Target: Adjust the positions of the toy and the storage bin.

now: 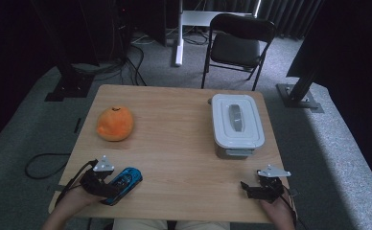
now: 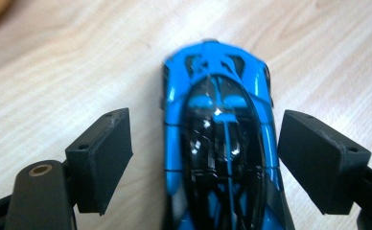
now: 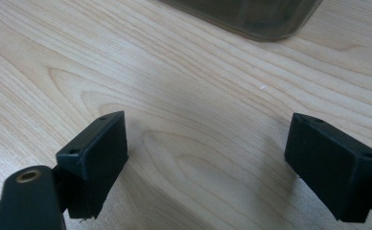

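Observation:
A blue and black toy car [image 1: 125,179] lies on the wooden table [image 1: 174,139] near the front left edge. My left gripper [image 1: 118,185] reaches around it from behind. In the left gripper view the car [image 2: 217,139] sits between the two black pads, with a gap of bare wood on each side, so my left gripper [image 2: 203,143] is open. At the front right, my right gripper [image 1: 252,187] rests low over the table. Its jaws stand wide apart in the right gripper view, and the right gripper [image 3: 208,148] has only wood grain between them.
An orange round plush [image 1: 115,123] sits at the table's left middle. A grey lidded container [image 1: 235,124] stands at the right, and its lower corner [image 3: 251,17] shows ahead of my right gripper. A black folding chair [image 1: 237,40] stands beyond the far edge.

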Demonstrator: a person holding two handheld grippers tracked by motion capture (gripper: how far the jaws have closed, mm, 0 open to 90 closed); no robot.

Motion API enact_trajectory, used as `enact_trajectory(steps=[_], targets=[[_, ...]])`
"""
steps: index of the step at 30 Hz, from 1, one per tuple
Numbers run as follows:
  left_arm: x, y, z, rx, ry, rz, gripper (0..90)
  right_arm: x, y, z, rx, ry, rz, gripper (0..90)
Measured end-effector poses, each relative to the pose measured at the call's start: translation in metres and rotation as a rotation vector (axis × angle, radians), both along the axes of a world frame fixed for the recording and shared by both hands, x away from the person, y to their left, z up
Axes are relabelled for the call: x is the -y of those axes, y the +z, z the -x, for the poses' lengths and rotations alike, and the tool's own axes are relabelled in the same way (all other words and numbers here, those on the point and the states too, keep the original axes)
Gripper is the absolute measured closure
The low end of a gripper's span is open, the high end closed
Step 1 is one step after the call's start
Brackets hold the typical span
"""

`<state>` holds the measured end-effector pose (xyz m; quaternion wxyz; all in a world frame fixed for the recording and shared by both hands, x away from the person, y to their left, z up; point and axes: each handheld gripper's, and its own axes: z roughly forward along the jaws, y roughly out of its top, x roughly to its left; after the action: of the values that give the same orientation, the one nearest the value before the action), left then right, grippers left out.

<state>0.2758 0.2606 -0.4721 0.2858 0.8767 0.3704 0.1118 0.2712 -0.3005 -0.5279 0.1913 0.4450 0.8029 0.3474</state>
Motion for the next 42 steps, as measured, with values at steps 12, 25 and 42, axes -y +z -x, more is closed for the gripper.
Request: enact_trajectory(steps=[12,25,42], targets=[[-0.007,0.011,-0.023,0.033,0.104,0.038,9.9,0.000,0.000,0.000,0.000,0.000,0.000,14.3],[-0.013,0.026,-0.055,0.070,0.204,0.066,2.4,0.000,0.000,0.000,0.000,0.000,0.000,14.3],[-0.021,0.044,-0.113,0.138,0.387,0.063,5.1,0.000,0.000,0.000,0.001,0.000,0.000,14.3]])
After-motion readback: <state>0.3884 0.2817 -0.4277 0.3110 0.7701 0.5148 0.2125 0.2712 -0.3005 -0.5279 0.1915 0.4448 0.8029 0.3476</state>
